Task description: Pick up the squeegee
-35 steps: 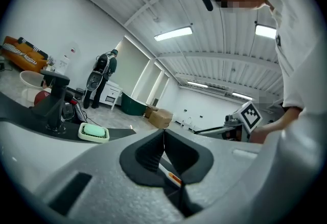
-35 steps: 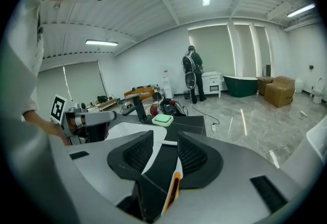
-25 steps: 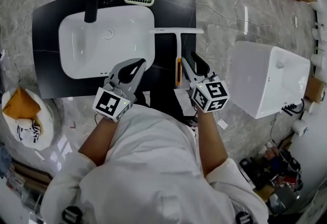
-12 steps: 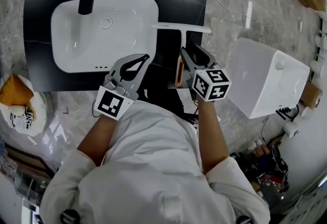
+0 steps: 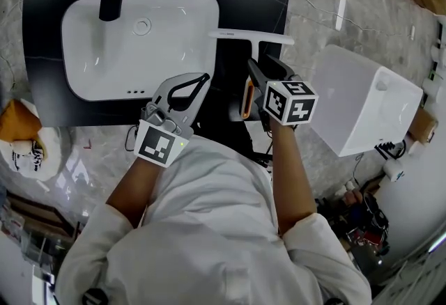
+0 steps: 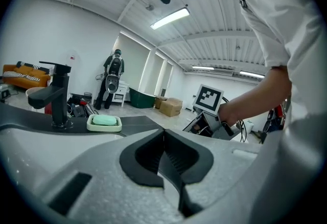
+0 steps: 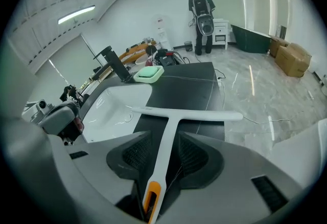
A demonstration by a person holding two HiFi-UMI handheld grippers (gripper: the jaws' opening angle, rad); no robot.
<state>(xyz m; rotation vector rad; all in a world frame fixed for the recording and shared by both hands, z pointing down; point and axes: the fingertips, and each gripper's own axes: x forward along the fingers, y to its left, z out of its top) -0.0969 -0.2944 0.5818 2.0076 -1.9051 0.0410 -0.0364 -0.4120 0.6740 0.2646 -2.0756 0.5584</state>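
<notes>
- While the right gripper (image 7: 164, 141) holds its jaws apart, the squeegee (image 7: 171, 123) handle lies between them, blade ahead.
- Left gripper (image 6: 163, 141): jaws together, empty.
- Black counter (image 5: 240, 4) beneath; sink (image 5: 139, 53) left of the right gripper; marble floor (image 5: 348, 18) right.

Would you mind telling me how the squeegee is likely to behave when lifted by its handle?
The squeegee looks like thin rigid plastic, so probably light and stiff. Its wide blade lies beyond the right gripper, whose jaws straddle the handle, so it may tip forward.
</notes>
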